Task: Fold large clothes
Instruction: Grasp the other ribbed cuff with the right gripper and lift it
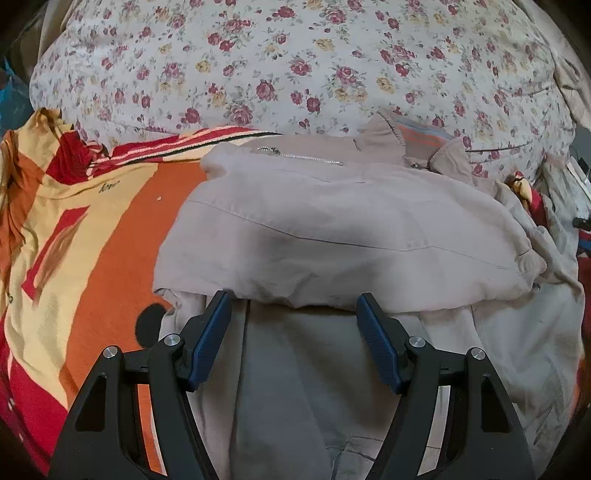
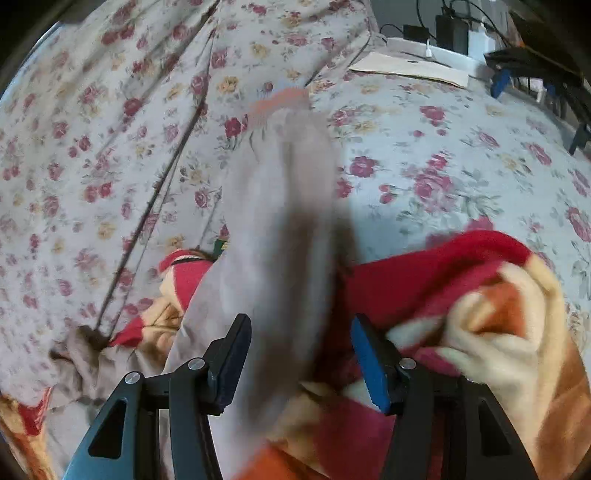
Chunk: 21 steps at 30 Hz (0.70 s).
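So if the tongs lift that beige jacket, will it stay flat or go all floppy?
Probably floppy: the beige jacket already lies folded over itself with soft wrinkles, and its sleeve drapes loosely. It looks thin, so likely light for its size. The metal zipper may be the only stiff part.

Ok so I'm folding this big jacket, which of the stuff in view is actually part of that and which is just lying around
Part of the job:
- beige jacket, its sleeve stretched out
- left gripper, open over the jacket
- right gripper, open beside the sleeve

Just lying about:
- orange and red blanket
- floral bedspread
- paper
- chargers and cables
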{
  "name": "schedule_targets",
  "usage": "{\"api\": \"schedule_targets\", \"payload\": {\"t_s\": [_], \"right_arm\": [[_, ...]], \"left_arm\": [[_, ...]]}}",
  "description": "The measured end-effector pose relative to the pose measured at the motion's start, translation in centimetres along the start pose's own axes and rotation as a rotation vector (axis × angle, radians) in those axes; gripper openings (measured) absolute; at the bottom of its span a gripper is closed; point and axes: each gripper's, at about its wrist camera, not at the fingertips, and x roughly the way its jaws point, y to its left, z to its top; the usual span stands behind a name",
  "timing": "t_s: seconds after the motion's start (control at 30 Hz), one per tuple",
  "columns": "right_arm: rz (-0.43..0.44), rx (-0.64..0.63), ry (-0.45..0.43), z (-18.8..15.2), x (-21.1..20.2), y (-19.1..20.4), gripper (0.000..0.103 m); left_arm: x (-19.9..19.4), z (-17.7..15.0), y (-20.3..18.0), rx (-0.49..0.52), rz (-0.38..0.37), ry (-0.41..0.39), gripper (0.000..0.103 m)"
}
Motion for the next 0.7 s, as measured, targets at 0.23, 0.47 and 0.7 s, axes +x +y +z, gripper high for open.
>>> {"api": "schedule_targets", "payload": {"t_s": [0.23,0.47,0.7], "right_arm": [[0.092,-0.063,-0.055,0.5,-3.0,2.2,0.057],[-0.139,-0.182,-0.102,3.4,0.8,6.7,0.072],[-0.302,-0.177,-0.099,7.4,5.7,7.5,0.086]], "left_arm": [[-0.4,-0.3,-0.6,0.030,0.005,-0.019,0.071],[0.5,-0.4,-0.2,0.032,-0.004,0.001,0.071],[1.4,-0.4,-0.8,0.060,0.001,0.009,0.071]]}}
